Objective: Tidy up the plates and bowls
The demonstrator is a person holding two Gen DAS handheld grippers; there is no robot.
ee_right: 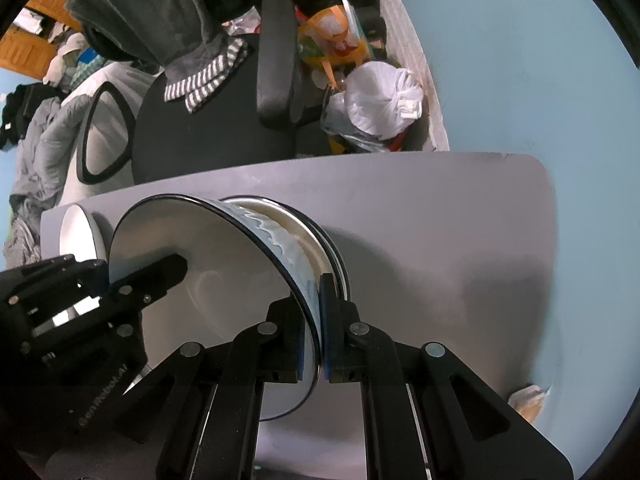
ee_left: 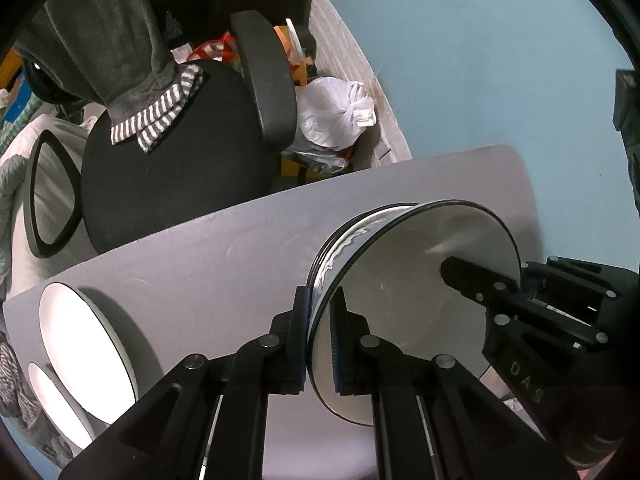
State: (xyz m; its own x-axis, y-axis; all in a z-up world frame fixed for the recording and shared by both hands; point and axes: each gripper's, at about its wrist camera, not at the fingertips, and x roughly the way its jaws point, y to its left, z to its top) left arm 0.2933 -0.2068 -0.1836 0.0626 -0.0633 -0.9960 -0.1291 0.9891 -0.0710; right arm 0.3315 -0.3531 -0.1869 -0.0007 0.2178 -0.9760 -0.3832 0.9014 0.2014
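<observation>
A grey counter (ee_left: 208, 256) stands against a blue wall, an office chair (ee_left: 172, 168) behind it. I have both grippers clamped on the bowl (ee_left: 400, 312): left gripper (ee_left: 322, 336) and right gripper (ee_right: 312, 336) pinch opposite rims. Two plates (ee_left: 84, 344) lie at the counter's left. Next, I judge, comes setting the bowl level.

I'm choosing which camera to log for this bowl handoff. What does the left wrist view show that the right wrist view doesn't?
Only the left wrist view shows two white plates at the table's left end. Only the right wrist view shows the table's bare right side and an orange shelf. Both show the bowl, pinched at its rim by the left gripper and the right gripper, plus the black office chair.
</observation>
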